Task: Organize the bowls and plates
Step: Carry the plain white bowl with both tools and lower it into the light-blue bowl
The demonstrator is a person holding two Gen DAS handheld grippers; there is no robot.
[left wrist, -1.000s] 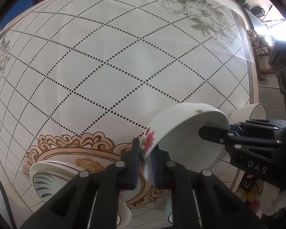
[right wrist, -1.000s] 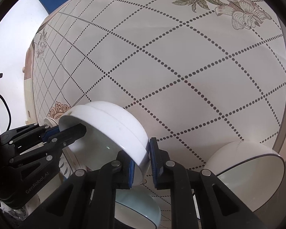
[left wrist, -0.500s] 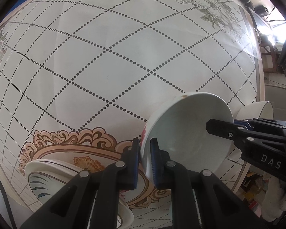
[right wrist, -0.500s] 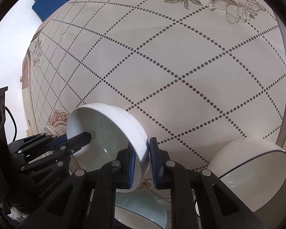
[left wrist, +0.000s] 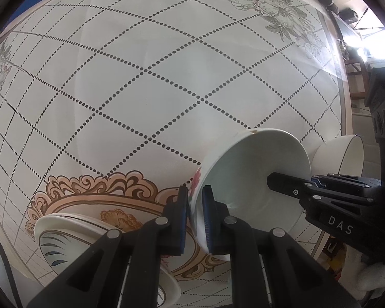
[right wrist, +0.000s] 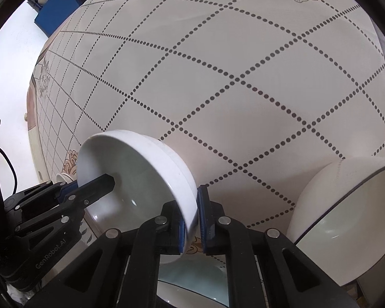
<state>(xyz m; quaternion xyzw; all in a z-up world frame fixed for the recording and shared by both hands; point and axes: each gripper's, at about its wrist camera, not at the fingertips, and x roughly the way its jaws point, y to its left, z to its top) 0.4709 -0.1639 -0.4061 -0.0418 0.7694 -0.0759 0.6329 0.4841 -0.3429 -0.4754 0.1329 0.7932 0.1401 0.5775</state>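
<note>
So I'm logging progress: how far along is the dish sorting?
Nothing looks stacked yet. The left hand-held gripper and right hand-held gripper both clamp the floral bowl. Left over: the dark-rimmed bowl and fish-pattern dish.

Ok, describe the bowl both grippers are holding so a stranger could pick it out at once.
Start at the dotted-diamond tablecloth and drop to its near edge, by the orange scroll pattern. There the left gripper and right gripper clamp opposite rims of one tilted white bowl. Unlike the dark-rimmed bowl beside it, it bears a red flower outside.
</note>
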